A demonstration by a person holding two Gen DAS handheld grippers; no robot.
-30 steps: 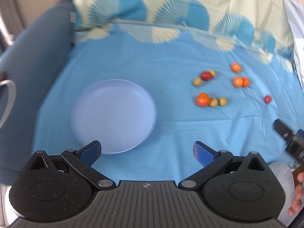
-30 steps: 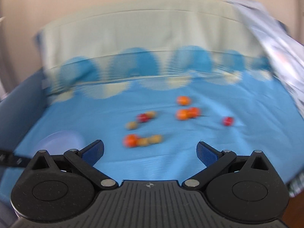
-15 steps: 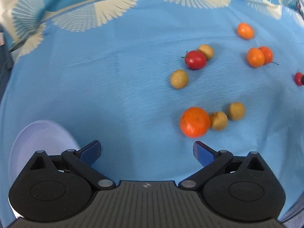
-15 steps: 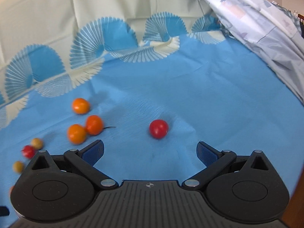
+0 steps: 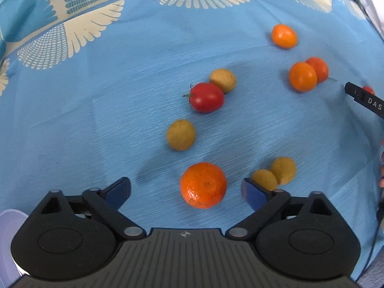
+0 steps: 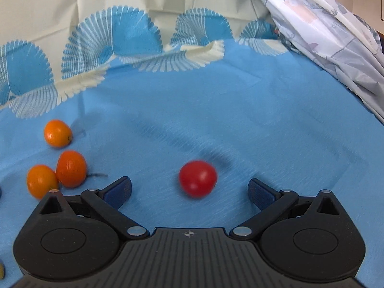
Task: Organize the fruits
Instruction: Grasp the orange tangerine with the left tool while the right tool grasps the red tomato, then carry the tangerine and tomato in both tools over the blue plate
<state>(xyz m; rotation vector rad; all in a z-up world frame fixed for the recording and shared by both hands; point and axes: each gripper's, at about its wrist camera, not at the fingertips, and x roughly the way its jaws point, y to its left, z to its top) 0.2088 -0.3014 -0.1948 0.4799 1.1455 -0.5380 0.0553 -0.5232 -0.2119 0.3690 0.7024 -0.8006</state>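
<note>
My left gripper (image 5: 186,188) is open, low over the blue cloth, with a large orange (image 5: 203,185) lying between its fingers, apart from both. Ahead lie a red tomato (image 5: 207,97), yellow-brown fruits (image 5: 181,134) (image 5: 223,80) (image 5: 283,170) and small oranges (image 5: 302,76) (image 5: 284,36). A pale lilac plate (image 5: 9,237) shows at the lower left edge. My right gripper (image 6: 189,189) is open, with a red cherry tomato (image 6: 197,178) between its fingertips, untouched. Three small oranges (image 6: 57,133) (image 6: 71,168) (image 6: 41,180) lie to its left.
The blue cloth (image 6: 216,120) has a fan-patterned cream border (image 6: 120,55) rising at the back. A crumpled pale sheet (image 6: 336,36) hangs at the right. The right gripper's black finger (image 5: 364,99) shows at the right edge of the left wrist view.
Both grippers have moved forward and lower toward the fruit. The large orange now lies between the left fingers and the cherry tomato between the right fingers. The plate has slid almost out of view.
</note>
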